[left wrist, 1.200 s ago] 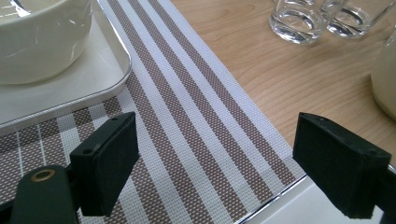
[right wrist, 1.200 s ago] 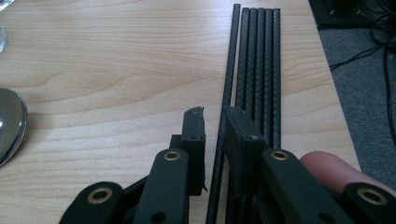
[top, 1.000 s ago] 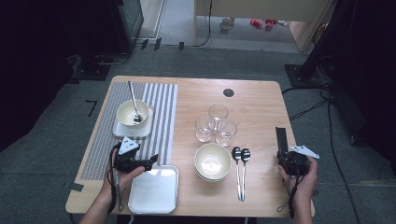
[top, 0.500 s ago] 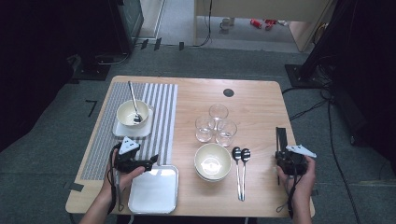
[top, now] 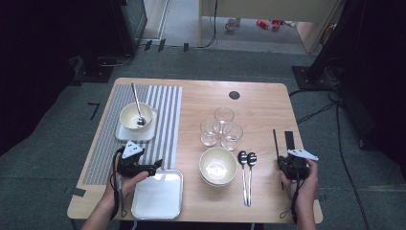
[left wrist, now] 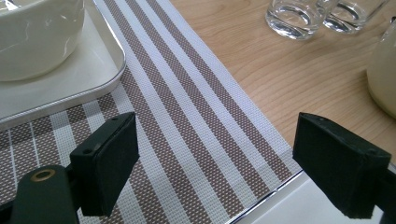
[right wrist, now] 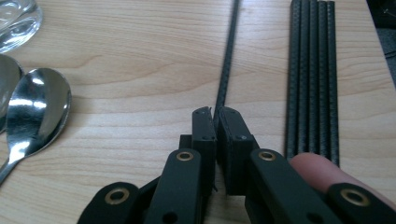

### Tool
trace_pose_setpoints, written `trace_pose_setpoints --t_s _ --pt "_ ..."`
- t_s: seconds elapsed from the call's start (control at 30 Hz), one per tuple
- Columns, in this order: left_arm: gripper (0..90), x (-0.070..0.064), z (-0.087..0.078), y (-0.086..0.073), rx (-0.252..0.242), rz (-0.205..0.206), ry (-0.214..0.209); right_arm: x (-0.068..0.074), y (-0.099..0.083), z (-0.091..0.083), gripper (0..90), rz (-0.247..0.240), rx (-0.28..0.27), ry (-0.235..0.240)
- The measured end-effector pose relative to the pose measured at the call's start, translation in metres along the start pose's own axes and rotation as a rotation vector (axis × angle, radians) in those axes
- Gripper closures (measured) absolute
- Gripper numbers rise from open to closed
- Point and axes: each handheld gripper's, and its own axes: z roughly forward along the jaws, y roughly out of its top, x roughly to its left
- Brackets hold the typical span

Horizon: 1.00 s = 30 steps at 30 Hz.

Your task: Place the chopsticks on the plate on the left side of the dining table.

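While the left claw (left wrist: 212, 163) gapes, the right claw (right wrist: 216, 116) (closed) pinches a chopstick (right wrist: 227, 56)

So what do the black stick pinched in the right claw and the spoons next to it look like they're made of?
The black stick looks like a carbon-fibre or textured plastic chopstick: matte black with a fine woven pattern along it. I can't tell which. The right claw is shut on it. The spoons look like polished steel, since their bowls give bright, mirror-like reflections.
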Motion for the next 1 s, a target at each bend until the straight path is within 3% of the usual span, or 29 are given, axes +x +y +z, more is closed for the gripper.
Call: trace_pose_setpoints --t_s 0.6,0.8,1.0 --pt "14.4 0.000 0.001 -0.001 0.007 0.000 -0.008 0.017 0.002 0.004 86.1 0.021 0.014 0.055" --pt "14.4 0.000 0.002 -0.001 0.009 0.000 -0.011 0.016 0.001 0.005 84.7 0.034 0.006 0.067" --pt "14.4 -0.001 0.003 -0.001 0.013 0.004 -0.011 0.016 -0.007 0.006 84.5 0.059 -0.060 0.073"
